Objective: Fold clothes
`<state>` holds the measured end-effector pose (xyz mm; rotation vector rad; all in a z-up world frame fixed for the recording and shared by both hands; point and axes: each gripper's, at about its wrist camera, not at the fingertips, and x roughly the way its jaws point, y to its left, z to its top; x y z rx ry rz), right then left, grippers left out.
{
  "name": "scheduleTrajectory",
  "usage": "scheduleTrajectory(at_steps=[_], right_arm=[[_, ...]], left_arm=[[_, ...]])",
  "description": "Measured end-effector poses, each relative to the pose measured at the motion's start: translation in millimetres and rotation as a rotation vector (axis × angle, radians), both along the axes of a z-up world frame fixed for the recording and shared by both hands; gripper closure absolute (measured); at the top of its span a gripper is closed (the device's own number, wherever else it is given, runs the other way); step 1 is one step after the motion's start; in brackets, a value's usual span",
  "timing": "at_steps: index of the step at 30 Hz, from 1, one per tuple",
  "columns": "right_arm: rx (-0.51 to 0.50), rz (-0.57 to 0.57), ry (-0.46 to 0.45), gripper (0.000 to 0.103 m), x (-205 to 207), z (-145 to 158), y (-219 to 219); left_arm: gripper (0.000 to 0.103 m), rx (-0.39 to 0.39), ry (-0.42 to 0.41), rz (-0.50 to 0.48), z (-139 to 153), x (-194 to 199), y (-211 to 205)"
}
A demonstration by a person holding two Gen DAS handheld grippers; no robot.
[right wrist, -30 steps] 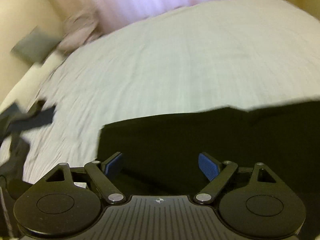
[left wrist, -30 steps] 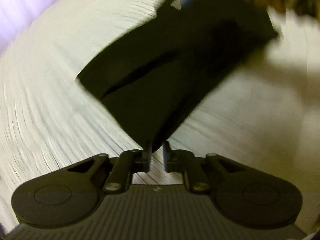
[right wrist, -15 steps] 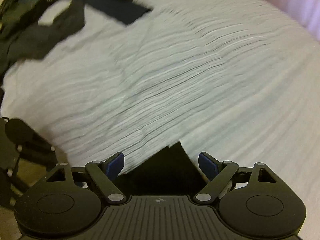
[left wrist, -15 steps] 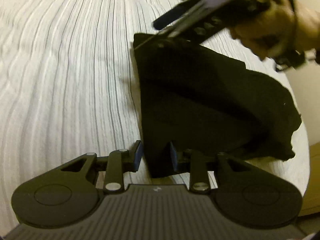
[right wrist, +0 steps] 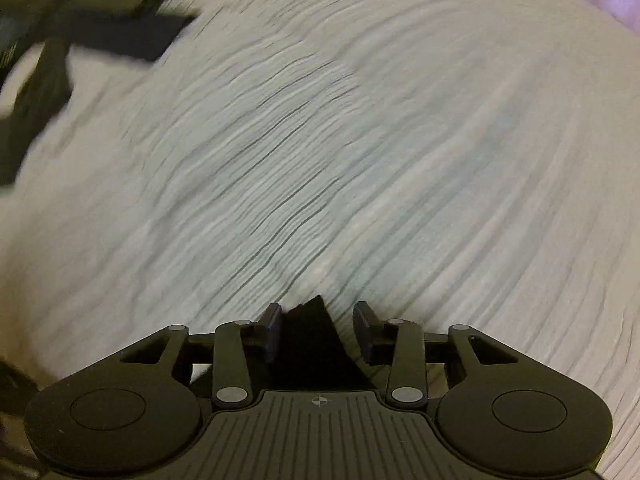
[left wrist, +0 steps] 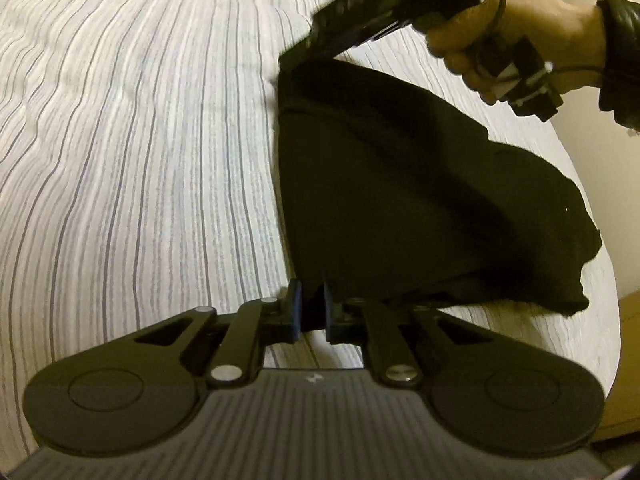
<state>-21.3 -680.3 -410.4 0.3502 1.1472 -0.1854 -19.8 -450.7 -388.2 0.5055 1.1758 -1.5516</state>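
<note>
The left gripper (left wrist: 311, 307) has its fingers (left wrist: 295, 309) clenched on the near corner of the black garment (left wrist: 400, 184), which lies partly draped over the striped bed (left wrist: 140, 140) near its right edge. The right gripper (right wrist: 318, 328) sits at the far corner; its fingers (right wrist: 273, 330) stand apart with a point of black cloth between them, touching only the left one, so that corner does not look pinched.

The likely failure is there: if the right hand (left wrist: 516, 36) lifts before its fingers close, the corner should slip out and the fold would collapse or go crooked. Because the cloth sags in loose folds between the two grippers, uneven tension could also bunch it. Its outer hem hangs close to the bed's edge and might slide off.

Farther out, a heap of dark clothes (right wrist: 80, 28) lies at the far side of the bed, well apart and, judging by position, not obstructing. The right view is blurred.
</note>
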Motion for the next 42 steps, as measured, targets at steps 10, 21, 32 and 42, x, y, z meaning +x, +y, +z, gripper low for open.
scheduleTrajectory(at_steps=[10, 21, 32, 42], right_arm=[[-0.023, -0.087, -0.137, 0.057, -51, 39, 32], [-0.017, -0.087, -0.002, 0.057, -18, -1, 69], [-0.060, -0.387, -0.170, 0.062, -69, 43, -1], [0.019, -0.692, -0.061, 0.041, -222, -5, 81]], left_arm=[[0.090, 0.029, 0.114, 0.068, 14, 20, -5], [0.094, 0.032, 0.032, 0.013, 7, 2, 11], [0.096, 0.038, 0.083, 0.032, 15, 25, 25], [0.096, 0.089, -0.041, -0.138, 27, 18, 42]])
